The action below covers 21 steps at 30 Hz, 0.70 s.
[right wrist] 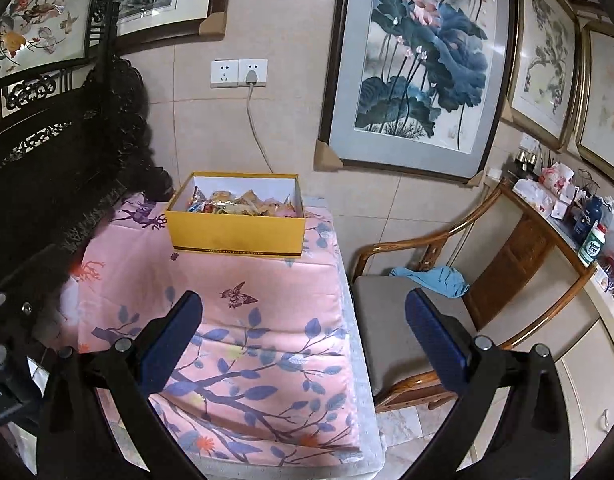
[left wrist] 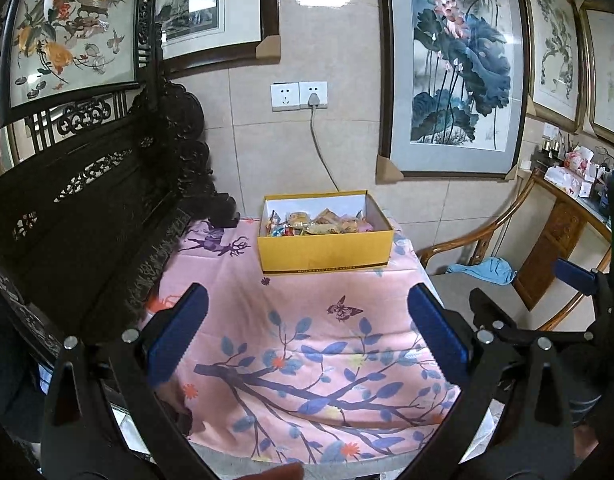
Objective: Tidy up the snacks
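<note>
Left wrist view: open yellow box (left wrist: pixel 325 250) heaped with wrapped snacks (left wrist: pixel 319 224), both jaws released.

Yellow box (right wrist: pixel 235 234) band reads "MOUNTAIN DEER SHOES"; white bottle (right wrist: pixel 592 245) "Move Free"

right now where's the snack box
The yellow box sits at the far end of the pink cloth, by the tiled wall below the socket, ahead of both open grippers; the wooden chair stands to its right.

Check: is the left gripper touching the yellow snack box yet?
Apart. In the left wrist view the left gripper is open, with a wide stretch of pink cloth between its fingertips and the yellow snack box.
</note>
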Each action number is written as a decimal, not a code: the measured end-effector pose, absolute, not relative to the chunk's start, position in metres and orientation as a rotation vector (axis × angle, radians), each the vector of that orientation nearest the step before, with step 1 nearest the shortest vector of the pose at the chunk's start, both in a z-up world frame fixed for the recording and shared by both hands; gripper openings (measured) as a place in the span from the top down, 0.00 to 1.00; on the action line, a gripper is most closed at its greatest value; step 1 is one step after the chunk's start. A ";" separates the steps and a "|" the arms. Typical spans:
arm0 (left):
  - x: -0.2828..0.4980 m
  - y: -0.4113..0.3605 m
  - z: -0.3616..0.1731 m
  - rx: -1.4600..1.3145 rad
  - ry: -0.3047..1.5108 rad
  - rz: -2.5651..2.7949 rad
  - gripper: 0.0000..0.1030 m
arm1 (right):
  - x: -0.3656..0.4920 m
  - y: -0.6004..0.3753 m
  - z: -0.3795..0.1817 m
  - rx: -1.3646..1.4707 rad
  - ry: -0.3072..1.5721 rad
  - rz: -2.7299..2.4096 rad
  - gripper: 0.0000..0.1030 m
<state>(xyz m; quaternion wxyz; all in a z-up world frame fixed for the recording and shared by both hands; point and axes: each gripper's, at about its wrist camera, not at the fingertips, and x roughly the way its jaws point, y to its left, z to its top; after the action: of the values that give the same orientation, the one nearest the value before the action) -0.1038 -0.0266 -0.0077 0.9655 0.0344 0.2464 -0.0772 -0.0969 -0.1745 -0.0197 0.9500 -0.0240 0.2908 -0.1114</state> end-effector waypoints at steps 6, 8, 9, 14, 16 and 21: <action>-0.109 -0.015 -0.002 0.043 0.439 -0.171 0.02 | -0.091 -0.176 -0.014 -0.064 0.599 -0.292 0.01; -0.113 -0.016 0.001 0.071 0.423 -0.172 0.02 | -0.089 -0.176 -0.012 -0.048 0.596 -0.294 0.01; -0.114 -0.017 0.003 0.084 0.409 -0.161 0.02 | -0.088 -0.176 -0.011 -0.047 0.597 -0.291 0.01; -0.117 -0.018 0.009 0.097 0.390 -0.177 0.02 | -0.085 -0.166 -0.005 -0.054 0.586 -0.272 0.01; -0.117 -0.018 0.010 0.105 0.386 -0.173 0.02 | -0.085 -0.166 -0.003 -0.047 0.580 -0.271 0.01; -0.104 -0.014 0.004 0.080 0.466 -0.136 0.02 | -0.085 -0.169 -0.001 -0.028 0.582 -0.283 0.01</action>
<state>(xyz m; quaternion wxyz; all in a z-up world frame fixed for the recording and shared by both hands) -0.1042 -0.0142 0.0044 0.9699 0.0396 0.2306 -0.0671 -0.0846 -0.1687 -0.0008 0.9480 -0.0137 0.2859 -0.1391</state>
